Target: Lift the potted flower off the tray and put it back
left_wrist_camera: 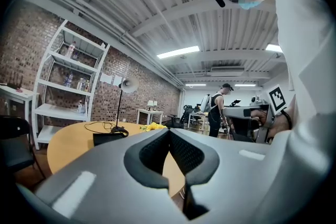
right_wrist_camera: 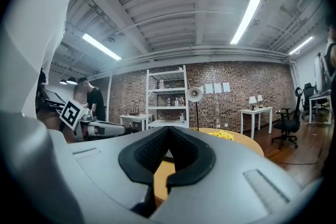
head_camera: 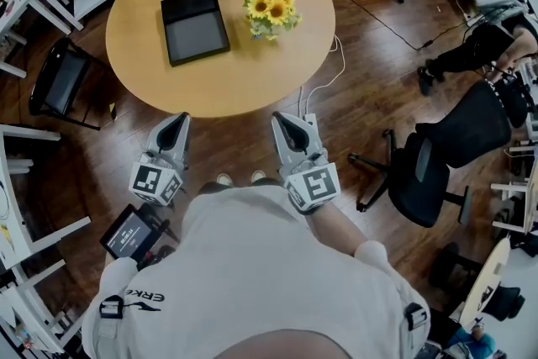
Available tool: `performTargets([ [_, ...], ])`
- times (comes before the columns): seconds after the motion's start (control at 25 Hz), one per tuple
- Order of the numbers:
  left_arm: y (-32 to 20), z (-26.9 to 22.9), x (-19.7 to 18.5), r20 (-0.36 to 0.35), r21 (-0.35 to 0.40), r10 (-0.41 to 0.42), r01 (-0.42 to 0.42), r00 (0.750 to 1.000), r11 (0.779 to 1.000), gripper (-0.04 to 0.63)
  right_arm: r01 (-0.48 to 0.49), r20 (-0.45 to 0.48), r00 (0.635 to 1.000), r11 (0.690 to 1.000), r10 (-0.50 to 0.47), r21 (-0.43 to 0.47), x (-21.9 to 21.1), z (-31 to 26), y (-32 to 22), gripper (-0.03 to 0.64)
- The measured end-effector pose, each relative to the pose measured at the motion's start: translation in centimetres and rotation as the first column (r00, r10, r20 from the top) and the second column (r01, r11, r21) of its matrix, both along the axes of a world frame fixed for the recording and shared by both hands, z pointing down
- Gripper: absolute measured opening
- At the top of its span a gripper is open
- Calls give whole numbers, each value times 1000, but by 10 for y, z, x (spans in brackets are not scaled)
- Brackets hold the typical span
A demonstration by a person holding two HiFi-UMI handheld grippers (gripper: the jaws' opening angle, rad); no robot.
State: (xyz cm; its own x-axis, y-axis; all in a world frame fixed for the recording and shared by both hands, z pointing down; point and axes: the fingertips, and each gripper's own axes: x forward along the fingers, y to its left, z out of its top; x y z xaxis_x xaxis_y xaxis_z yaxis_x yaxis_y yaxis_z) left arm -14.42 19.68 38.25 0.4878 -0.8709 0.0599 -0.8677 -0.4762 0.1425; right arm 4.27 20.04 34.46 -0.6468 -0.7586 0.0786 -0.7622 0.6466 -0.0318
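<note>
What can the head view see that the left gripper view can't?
Only the head view: the tray's empty inside, the flower standing beside the tray and not on it, and the person's shoes on the wooden floor.
Only the left gripper view: the ceiling lights, a white shelf by the brick wall, and a person standing far off.
Both: the round table, the tray, the yellow flower, and the left tool, which is shut and empty.

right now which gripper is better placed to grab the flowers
Right, probably. The flowers stand almost straight ahead of the right gripper, while the left gripper faces the tray beside them. Both are shut and short of the table, so either must open first.
</note>
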Motion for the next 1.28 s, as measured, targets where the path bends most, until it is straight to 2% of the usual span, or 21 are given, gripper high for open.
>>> performTargets([
  [0.28, -52, 17, 4, 34, -8, 75, -75, 997, 997, 2, -80, -52, 995, 997, 79, -1, 12, 19, -47, 14],
  [0.6, -142, 36, 27, 58, -45, 75, -72, 995, 996, 2, -108, -62, 992, 994, 107, -15, 47, 37, -143, 14],
  [0.76, -203, 53, 43, 93, -81, 53, -45, 994, 996, 2, -92, -96, 992, 995, 87, -49, 70, 57, -204, 14],
  [0.92, -259, 82, 62, 157, -124, 52, -33, 986, 992, 2, -61, -150, 988, 995, 47, -85, 87, 92, -259, 14],
  [1.04, -294, 107, 75, 198, -156, 72, -42, 978, 987, 2, -21, -204, 979, 994, -1, -105, 91, 120, -294, 14],
  [1.12, -313, 129, 86, 212, -192, 114, -73, 971, 979, 5, 8, -242, 969, 991, -41, -133, 92, 142, -312, 15],
  [1.16, -320, 141, 93, 218, -217, 142, -94, 966, 972, 30, 25, -258, 964, 989, -63, -148, 91, 154, -319, 23],
  [1.28, -338, 175, 113, 247, -280, 239, -167, 939, 945, 187, 83, -308, 940, 975, -145, -207, 84, 196, -335, 169],
])
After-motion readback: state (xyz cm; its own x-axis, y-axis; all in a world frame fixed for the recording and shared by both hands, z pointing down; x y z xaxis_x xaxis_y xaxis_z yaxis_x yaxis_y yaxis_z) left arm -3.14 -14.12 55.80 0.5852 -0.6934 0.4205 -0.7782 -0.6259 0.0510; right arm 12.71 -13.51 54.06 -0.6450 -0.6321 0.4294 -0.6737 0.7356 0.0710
